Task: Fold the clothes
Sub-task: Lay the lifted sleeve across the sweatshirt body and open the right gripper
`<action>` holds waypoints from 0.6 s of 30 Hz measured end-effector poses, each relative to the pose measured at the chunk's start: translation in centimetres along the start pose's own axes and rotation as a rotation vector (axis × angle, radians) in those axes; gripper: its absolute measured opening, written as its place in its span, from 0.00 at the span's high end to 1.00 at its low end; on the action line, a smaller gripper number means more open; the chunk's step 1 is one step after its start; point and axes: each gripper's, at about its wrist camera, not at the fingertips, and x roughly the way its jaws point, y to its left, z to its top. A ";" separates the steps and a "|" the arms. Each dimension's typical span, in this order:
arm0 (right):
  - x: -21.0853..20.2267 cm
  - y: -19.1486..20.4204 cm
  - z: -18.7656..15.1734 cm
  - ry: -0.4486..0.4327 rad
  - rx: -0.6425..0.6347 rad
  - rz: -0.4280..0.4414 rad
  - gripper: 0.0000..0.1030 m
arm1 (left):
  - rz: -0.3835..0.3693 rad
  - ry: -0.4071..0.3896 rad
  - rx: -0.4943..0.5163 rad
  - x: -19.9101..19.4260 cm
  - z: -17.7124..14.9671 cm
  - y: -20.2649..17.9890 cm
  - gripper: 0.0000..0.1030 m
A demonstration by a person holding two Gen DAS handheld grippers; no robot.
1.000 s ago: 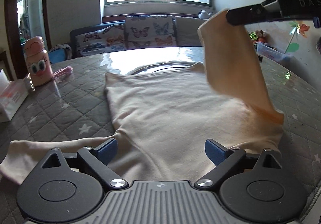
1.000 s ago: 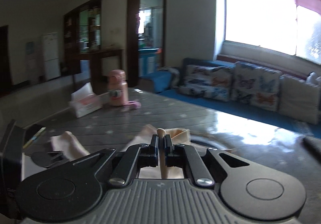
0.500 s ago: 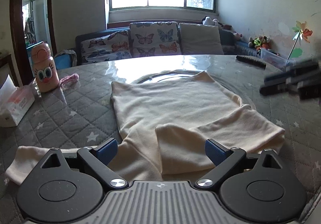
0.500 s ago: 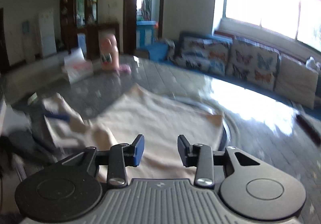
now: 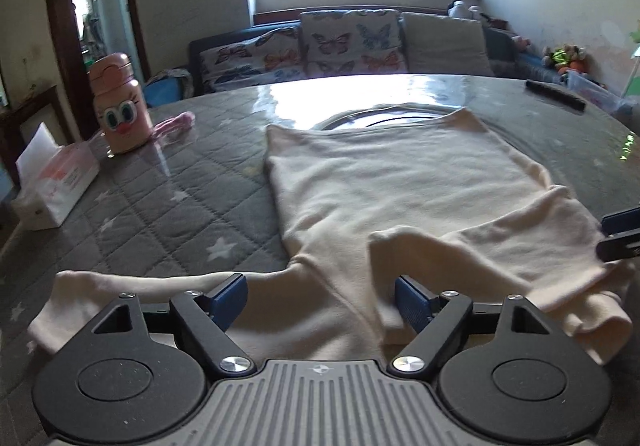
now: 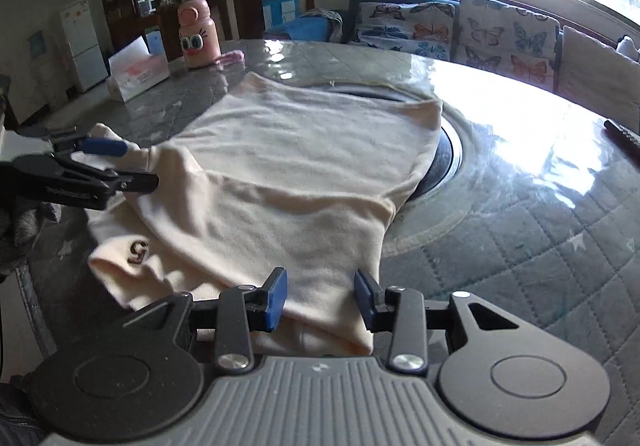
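Note:
A cream long-sleeved top (image 5: 392, 182) lies flat on the grey quilted table (image 5: 168, 206). One sleeve is folded across its near part (image 5: 500, 246); the other sleeve (image 5: 132, 286) stretches out to the left. My left gripper (image 5: 320, 296) is open just above the near edge of the top. My right gripper (image 6: 320, 298) is open over the folded shoulder (image 6: 320, 246). Its fingertips (image 5: 620, 236) show at the right edge of the left wrist view. The left gripper (image 6: 116, 166) also shows in the right wrist view, at the left.
A pink cartoon bottle (image 5: 118, 110) and a tissue box (image 5: 56, 182) stand at the table's left. A dark remote (image 5: 556, 96) lies at the far right. A round glass turntable (image 6: 452, 154) sits under the top's far end. A sofa (image 5: 360, 42) is behind.
My right gripper held the right sleeve up, laid it across the top and opened. It then drew back to the right shoulder. The left gripper stayed open near the front edge.

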 end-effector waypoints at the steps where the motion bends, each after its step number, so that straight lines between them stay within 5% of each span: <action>1: -0.1 -0.1 0.2 -0.006 -0.003 0.001 0.63 | 0.003 0.000 -0.011 -0.1 0.1 0.3 0.20; 8: 2.0 -0.1 2.6 -0.056 -0.008 -0.002 0.62 | -0.062 -0.048 -0.015 -0.6 1.8 -0.8 0.18; 18: 4.2 0.0 2.8 -0.047 -0.030 -0.017 0.62 | 0.018 -0.020 0.026 1.8 1.5 -0.5 0.17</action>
